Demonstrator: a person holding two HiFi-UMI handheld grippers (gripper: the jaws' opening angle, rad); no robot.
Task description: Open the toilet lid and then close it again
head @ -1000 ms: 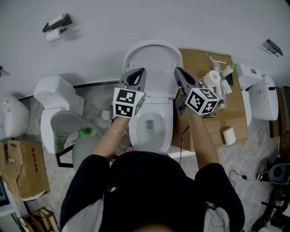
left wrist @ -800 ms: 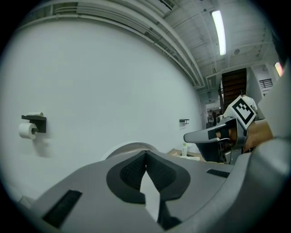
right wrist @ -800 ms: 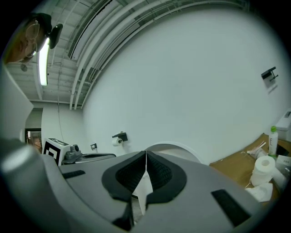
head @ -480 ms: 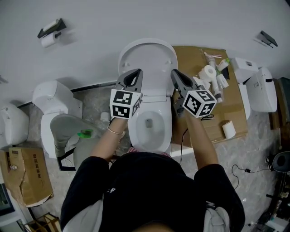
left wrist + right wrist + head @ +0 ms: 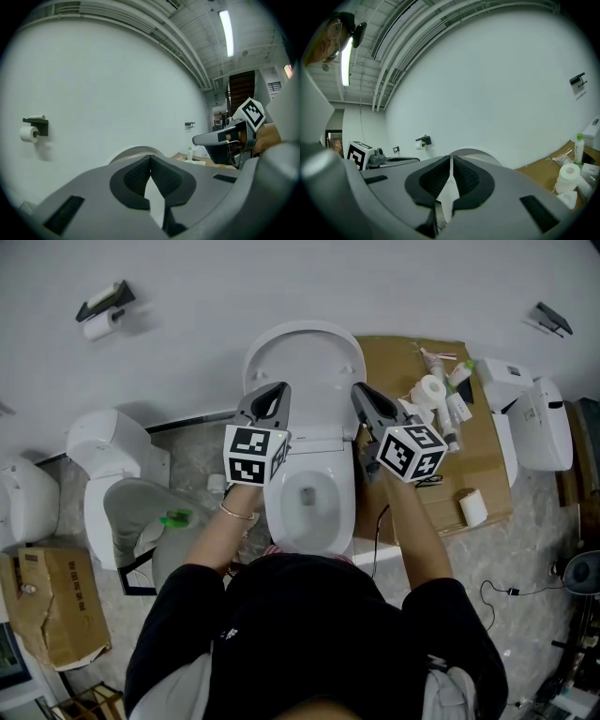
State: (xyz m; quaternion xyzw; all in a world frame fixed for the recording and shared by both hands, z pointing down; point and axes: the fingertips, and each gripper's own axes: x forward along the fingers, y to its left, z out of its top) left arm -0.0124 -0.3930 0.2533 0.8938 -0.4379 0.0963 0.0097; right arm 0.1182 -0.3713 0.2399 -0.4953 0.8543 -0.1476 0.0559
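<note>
- Basically no change: toilet lid (image 5: 305,367) stays raised against the wall (image 5: 281,277).
- Left gripper (image 5: 279,389) and right gripper (image 5: 360,390): jaws pinched together, empty, flanking it.
- Cardboard (image 5: 398,360) with bottles (image 5: 457,407) just right.

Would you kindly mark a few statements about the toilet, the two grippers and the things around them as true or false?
1. The toilet lid stands raised toward the wall. True.
2. The left gripper is clamped on the lid's edge. False: its jaws are together with nothing between them.
3. A toilet roll hangs on the wall to the left of the toilet. True.
4. The cardboard right of the toilet is bare. False: bottles and a paper roll lie on it.
5. The right gripper has its jaws wide apart. False: they are together and empty.
</note>
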